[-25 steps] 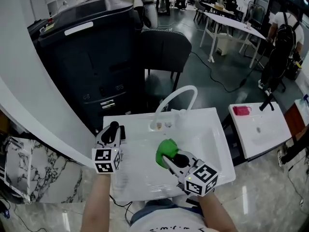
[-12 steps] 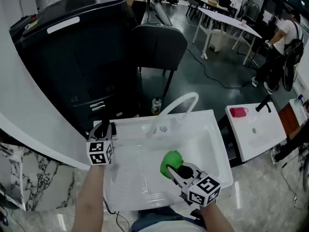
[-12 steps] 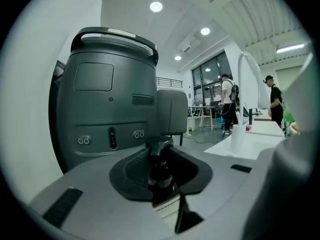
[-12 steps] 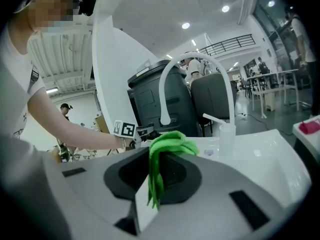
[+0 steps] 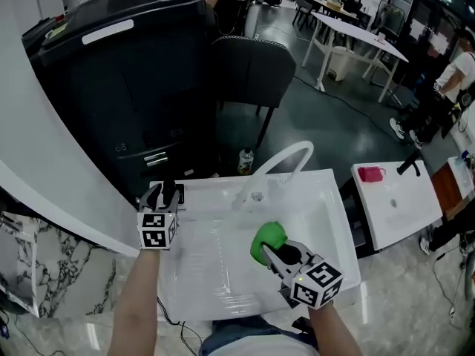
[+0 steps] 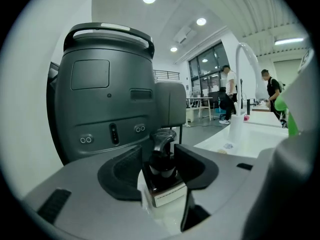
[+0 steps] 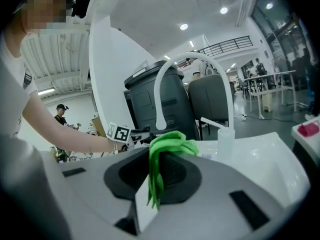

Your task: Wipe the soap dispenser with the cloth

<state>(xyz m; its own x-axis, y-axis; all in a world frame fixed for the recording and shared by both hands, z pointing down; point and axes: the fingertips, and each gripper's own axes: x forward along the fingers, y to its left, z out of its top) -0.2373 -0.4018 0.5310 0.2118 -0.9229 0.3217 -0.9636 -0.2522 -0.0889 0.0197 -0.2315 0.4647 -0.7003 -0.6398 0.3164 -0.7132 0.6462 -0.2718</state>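
Observation:
The soap dispenser [image 6: 162,171], a dark bottle with a pump head, stands on the back left corner of the white sink [image 5: 223,273]. It sits between the jaws of my left gripper [image 6: 161,156], which are opening, and a gap shows beside the bottle. In the head view the left gripper [image 5: 162,197] is at that corner around the dispenser [image 5: 168,191]. My right gripper [image 5: 280,256] hangs over the basin's right half, shut on a bunched green cloth [image 5: 267,241]. In the right gripper view the cloth [image 7: 167,141] hangs between the jaws of that gripper [image 7: 160,171].
A curved white faucet [image 5: 282,158] rises at the sink's back edge. Behind the sink stand a large black bin [image 5: 126,73] and a dark chair [image 5: 252,65]. A second white sink [image 5: 401,199] with a pink object [image 5: 369,173] is at the right. People stand far back.
My left gripper carried the dispenser back and down to the sink's left corner, then its jaws spread apart. The right gripper with the cloth stayed nearly in place.

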